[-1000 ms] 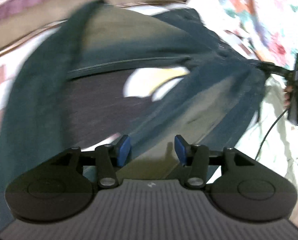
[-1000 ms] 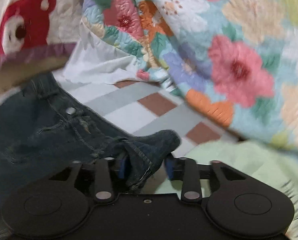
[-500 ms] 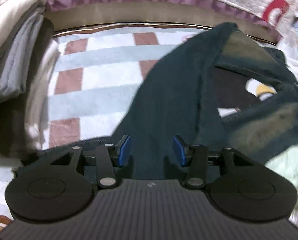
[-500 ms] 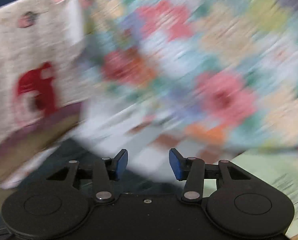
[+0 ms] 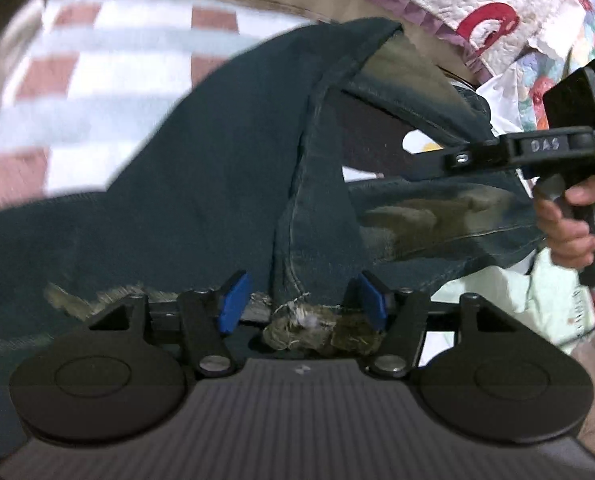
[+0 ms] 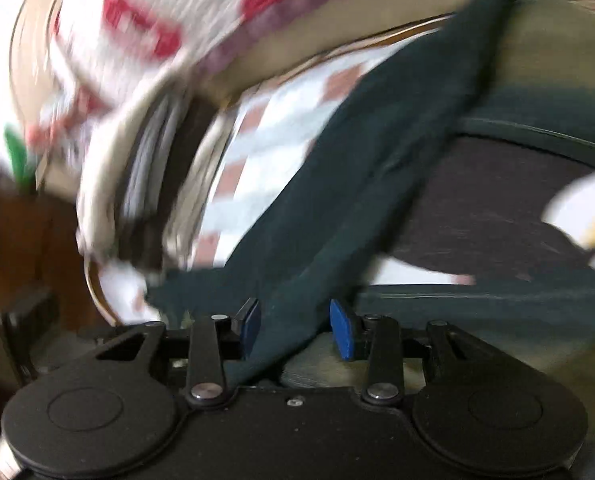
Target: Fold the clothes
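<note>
A: Dark denim jeans (image 5: 225, 168) lie spread over the checkered sheet (image 5: 109, 80), frayed hem by the left gripper (image 5: 299, 300).

B: Both claws open; right gripper (image 6: 295, 328) straddles a leg, not clamped.

Matt denim jeans (image 5: 225, 168), frayed hem

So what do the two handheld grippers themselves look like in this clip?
Both are matte black, with two round discs at the base, silver pivot screws and blue pads on the fingertips: left gripper, right gripper. The left body is ribbed grey. Seen from the left wrist view, the right gripper bears white lettering "DAS".
</note>
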`<state>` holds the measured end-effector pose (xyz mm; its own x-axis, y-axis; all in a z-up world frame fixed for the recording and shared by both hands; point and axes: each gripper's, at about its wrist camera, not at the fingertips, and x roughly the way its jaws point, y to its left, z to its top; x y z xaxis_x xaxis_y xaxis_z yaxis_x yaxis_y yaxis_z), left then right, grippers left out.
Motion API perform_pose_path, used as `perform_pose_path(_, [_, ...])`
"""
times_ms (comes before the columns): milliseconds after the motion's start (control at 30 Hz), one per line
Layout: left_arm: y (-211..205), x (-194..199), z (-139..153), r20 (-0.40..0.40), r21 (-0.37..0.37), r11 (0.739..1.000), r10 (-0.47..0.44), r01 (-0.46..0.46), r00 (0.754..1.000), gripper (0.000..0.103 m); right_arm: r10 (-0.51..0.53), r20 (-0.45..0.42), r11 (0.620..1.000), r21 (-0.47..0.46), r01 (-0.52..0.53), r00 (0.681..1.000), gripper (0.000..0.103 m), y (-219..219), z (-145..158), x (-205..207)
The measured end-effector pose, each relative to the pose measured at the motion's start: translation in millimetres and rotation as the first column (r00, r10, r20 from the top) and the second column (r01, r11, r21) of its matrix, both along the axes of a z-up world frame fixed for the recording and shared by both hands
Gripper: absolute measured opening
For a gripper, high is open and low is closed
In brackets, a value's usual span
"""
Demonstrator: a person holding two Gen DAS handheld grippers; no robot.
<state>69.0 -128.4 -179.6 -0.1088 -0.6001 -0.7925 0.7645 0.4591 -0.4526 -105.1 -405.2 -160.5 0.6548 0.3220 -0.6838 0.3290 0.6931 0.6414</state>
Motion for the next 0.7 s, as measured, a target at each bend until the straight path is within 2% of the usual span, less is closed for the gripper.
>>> perform_pose_path(33, [-1, 0, -4, -0.013, -0.005, 1.0, 0.008, -0.008, 1.0, 0.058, 0.02, -0.01, 1.0, -0.023, -0.021, 1.0, 0.044, 5, -2, 8])
perform_pose_path(67, [-3, 0, -8, -0.026, -0.01, 1.0, 0.016, -0.016, 1.0, 0.053, 0.038, -0.02, 0.998, -0.045, -0.039, 0.999, 0.044, 10, -4, 16])
perform_pose_path(100, [-5, -1, -11, -0.031, -0.013, 1.0, 0.019, -0.019, 0.999, 0.041, 0.046, -0.026, 0.997, -0.061, -0.047, 0.999, 0.044, 14, -7, 20])
perform_pose_path(133, [-7, -3, -12, -0.023, -0.013, 1.0, 0.013, -0.013, 1.0, 0.006, 0.043, -0.025, 0.996, -0.076, -0.045, 0.999, 0.044, 19, -9, 21])
perform_pose_path(167, [-8, -5, -10, 0.001, -0.015, 1.0, 0.007, -0.007, 1.0, 0.007, 0.041, -0.024, 0.995, -0.093, -0.043, 0.999, 0.044, 22, -11, 20])
perform_pose_path(233, [-6, -11, 2, 0.103, -0.024, 1.0, -0.001, 0.003, 0.995, 0.007, 0.027, -0.028, 0.988, -0.154, -0.031, 0.999, 0.044, 22, -12, 16])
perform_pose_path(300, [0, -9, 20, 0.223, -0.042, 0.999, 0.02, -0.011, 0.975, 0.007, 0.007, -0.036, 0.972, -0.233, -0.015, 0.999, 0.044, 19, -15, 17])
perform_pose_path(400, [12, 3, 44, 0.361, -0.077, 0.995, 0.092, -0.069, 0.928, 0.007, -0.04, -0.033, 0.936, -0.351, 0.026, 0.999, 0.044, 11, -13, 7])
perform_pose_path(500, [22, 15, 59, 0.484, -0.091, 0.987, 0.158, -0.13, 0.86, 0.007, -0.026, -0.061, 0.901, -0.433, -0.002, 0.998, 0.045, 4, -15, 8])
perform_pose_path(533, [24, 18, 62, 0.512, -0.095, 0.984, 0.178, -0.151, 0.84, 0.007, -0.023, -0.07, 0.888, -0.46, -0.012, 0.997, 0.045, 1, -16, 8])
perform_pose_path(633, [28, 30, 71, 0.55, -0.12, 0.972, 0.236, -0.204, 0.801, 0.007, -0.013, -0.099, 0.843, -0.537, -0.042, 0.995, 0.045, -7, -19, 9])
perform_pose_path(700, [25, 36, 80, 0.59, -0.139, 0.971, 0.241, -0.197, 0.77, 0.007, -0.007, -0.118, 0.809, -0.585, -0.064, 0.993, 0.047, -12, -21, 10])
